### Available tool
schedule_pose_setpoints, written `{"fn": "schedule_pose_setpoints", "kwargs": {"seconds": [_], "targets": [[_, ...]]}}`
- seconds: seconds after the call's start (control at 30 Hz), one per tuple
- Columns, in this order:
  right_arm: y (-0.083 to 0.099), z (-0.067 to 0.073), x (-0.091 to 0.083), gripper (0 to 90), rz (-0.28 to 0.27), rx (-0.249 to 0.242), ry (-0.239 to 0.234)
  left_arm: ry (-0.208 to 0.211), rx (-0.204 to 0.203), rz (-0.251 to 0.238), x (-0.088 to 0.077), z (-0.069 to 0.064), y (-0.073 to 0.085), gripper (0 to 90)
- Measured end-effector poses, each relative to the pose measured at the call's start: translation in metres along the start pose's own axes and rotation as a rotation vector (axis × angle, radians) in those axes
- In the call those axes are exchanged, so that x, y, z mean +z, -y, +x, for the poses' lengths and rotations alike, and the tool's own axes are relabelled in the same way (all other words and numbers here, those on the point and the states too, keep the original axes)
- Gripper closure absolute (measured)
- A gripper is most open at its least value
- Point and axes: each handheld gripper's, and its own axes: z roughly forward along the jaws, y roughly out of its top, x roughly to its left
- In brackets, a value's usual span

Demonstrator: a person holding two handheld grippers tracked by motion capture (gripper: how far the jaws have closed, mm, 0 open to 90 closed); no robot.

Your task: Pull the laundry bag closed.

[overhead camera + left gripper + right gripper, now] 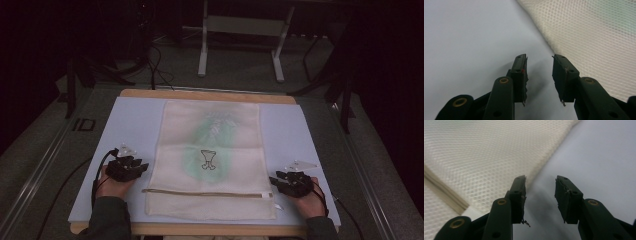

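A mesh bag (210, 160) is lying flat in the middle of the pale mat (130, 125) on the counter, its zipper (207, 194) running across near the person's edge, with a green garment showing faintly through the weave. The person is holding the left gripper (131, 167) just beside the bag's left edge and the right gripper (290, 183) just beside its right edge, both resting low over the mat. Both sets of jaws are standing spread wide with nothing between them; in the left gripper view the bag's edge (584, 37) is lying just ahead of the jaws and to one side, and the right gripper view shows much the same (481, 157). To my eye the work is only beginning: nothing is being gripped, the bag is lying smooth and unfolded, and its zipper looks closed. Taking hold of both edges and whatever handling follows is all still waiting to be done.
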Motion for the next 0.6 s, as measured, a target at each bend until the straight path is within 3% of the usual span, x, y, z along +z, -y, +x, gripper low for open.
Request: {"fn": "schedule_pose_setpoints", "kwargs": {"seconds": [0.23, 0.57, 0.6], "targets": [[-0.006, 0.009, 0.000, 60.1, -0.001, -0.036, -0.019, 0.037, 0.025, -0.005, -0.001, -0.003, -0.001, 64.4], [-0.019, 0.027, 0.005, 59.8, -0.007, -0.097, -0.091, 0.099, 0.047, -0.010, 0.001, -0.006, -0.002, 64.6], [-0.024, 0.035, 0.008, 59.8, -0.009, -0.129, -0.113, 0.104, 0.049, -0.012, 0.000, -0.006, -0.002, 64.6]]}}
